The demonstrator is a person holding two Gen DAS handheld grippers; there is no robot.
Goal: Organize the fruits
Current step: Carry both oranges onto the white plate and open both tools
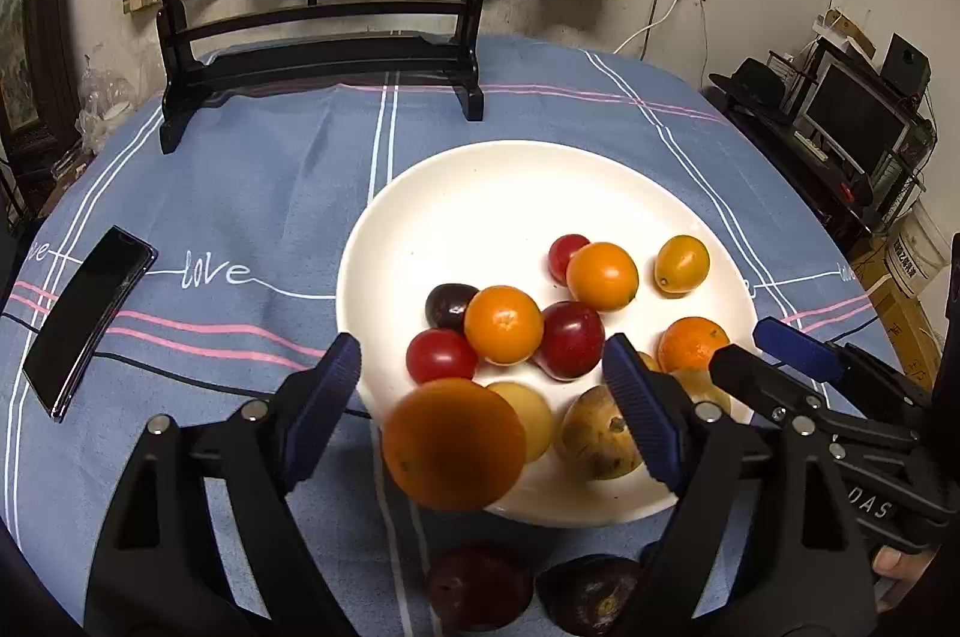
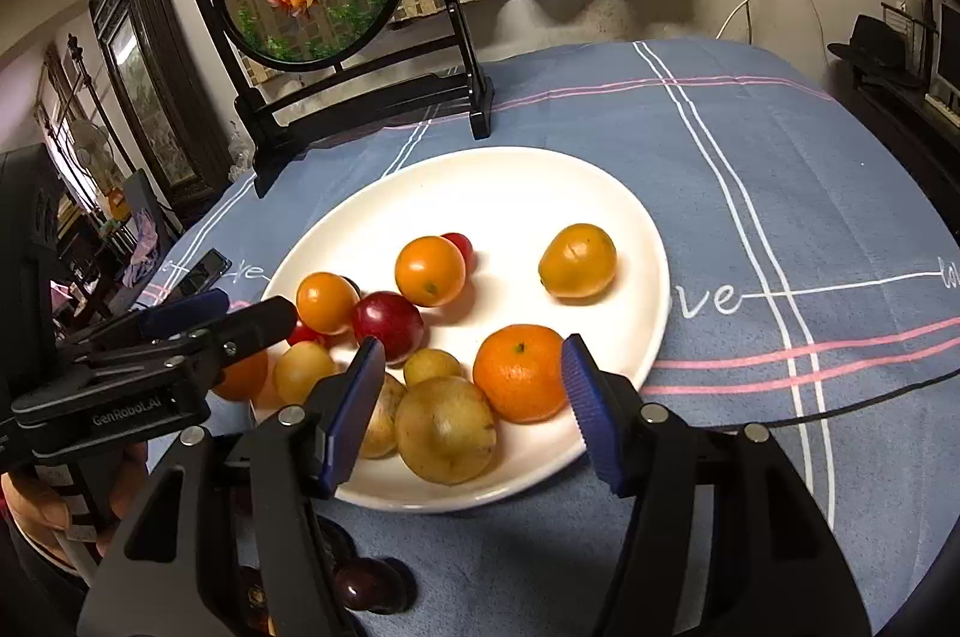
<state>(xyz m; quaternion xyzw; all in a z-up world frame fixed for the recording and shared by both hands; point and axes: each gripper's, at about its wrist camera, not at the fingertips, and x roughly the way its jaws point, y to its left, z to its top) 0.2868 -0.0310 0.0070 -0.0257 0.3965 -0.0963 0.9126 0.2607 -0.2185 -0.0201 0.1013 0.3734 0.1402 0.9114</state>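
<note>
Two pairs of tongs are hovering over the near rim of a white plate (image 1: 420, 193) on the bench's blue cloth (image 1: 240, 169). Far left, a black phone (image 1: 84, 319) is lying on the cloth; behind it a fish-painted round screen on a black stand (image 1: 318, 55) is standing. The left tongs (image 1: 486, 415) are spread wide, released, with a blurred orange (image 1: 453, 442) between the pads, touching neither. Tomatoes, plums and small oranges are crowding the plate. Further right, the right tongs (image 2: 474, 409) are gaping, grasping nothing, over a tan fruit (image 2: 444, 427) beside a mandarin (image 2: 519, 373). Two dark plums (image 1: 480, 586) are sitting on the cloth before the plate.
</note>
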